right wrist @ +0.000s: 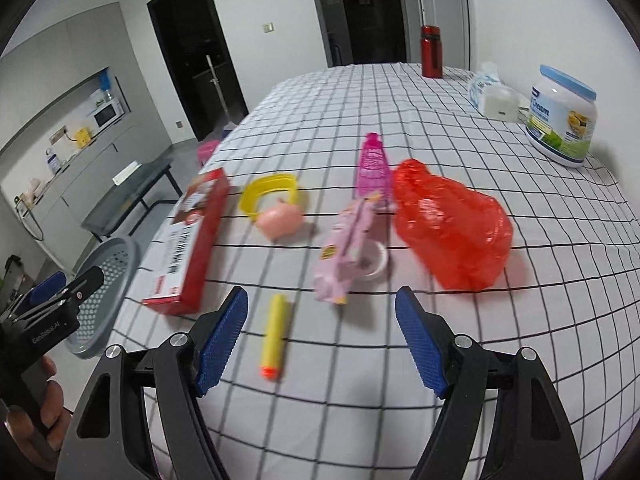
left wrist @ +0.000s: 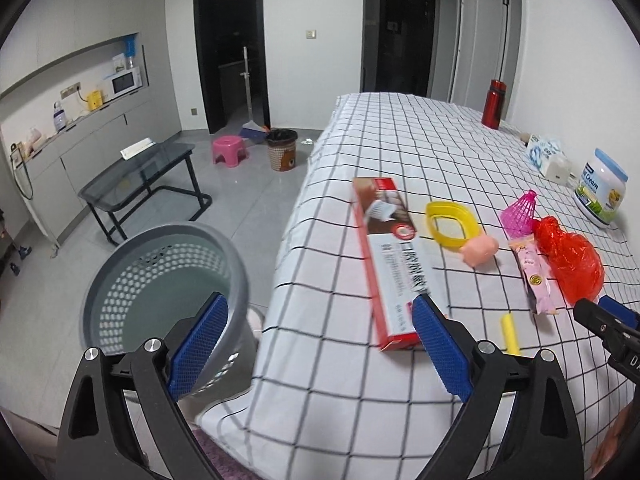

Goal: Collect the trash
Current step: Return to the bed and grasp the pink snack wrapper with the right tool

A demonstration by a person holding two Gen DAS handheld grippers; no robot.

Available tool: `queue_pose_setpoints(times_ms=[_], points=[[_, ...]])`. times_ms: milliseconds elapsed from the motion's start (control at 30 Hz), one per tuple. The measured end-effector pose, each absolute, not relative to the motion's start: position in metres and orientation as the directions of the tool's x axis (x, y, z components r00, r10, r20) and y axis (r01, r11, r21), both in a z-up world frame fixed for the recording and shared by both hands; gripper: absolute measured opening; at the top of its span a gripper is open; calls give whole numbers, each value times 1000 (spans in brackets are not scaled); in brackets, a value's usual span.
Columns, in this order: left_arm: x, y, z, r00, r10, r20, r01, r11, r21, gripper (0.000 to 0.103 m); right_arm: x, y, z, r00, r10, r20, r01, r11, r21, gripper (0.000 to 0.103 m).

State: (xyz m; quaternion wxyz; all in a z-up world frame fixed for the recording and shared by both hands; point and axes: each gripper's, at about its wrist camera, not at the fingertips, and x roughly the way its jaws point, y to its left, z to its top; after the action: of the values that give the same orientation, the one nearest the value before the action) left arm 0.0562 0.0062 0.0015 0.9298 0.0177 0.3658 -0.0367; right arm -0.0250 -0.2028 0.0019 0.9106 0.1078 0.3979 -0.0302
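Left gripper (left wrist: 320, 356) jaws wide, empty; bin (left wrist: 160, 280) at its left jaw, stiff box (left wrist: 390, 260) at its right. Right gripper (right wrist: 320, 340) jaws wide, empty; red bag (right wrist: 452, 224) beyond, probably light, crinkly: pinch a fold.

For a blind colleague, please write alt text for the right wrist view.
The open right gripper hovers empty over a checked tablecloth, near a yellow foam dart. Beyond lie a pink wrapper, a red plastic bag and a red box; a grey basket stands left.
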Motion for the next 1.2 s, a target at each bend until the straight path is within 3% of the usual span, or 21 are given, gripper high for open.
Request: queue_pose_setpoints(times_ms=[367, 900, 1200], points=[[91, -25, -5, 708, -41, -705, 87, 996, 30, 91, -8, -249, 3, 681, -23, -732, 194, 969, 150, 73], [115, -25, -16, 682, 0, -732, 54, 997, 50, 91, 59, -217, -19, 606, 94, -790, 60, 985, 163, 73], [119, -25, -17, 677, -11, -736, 66, 997, 46, 91, 43, -257, -20, 600, 13, -800, 176, 973, 148, 73]])
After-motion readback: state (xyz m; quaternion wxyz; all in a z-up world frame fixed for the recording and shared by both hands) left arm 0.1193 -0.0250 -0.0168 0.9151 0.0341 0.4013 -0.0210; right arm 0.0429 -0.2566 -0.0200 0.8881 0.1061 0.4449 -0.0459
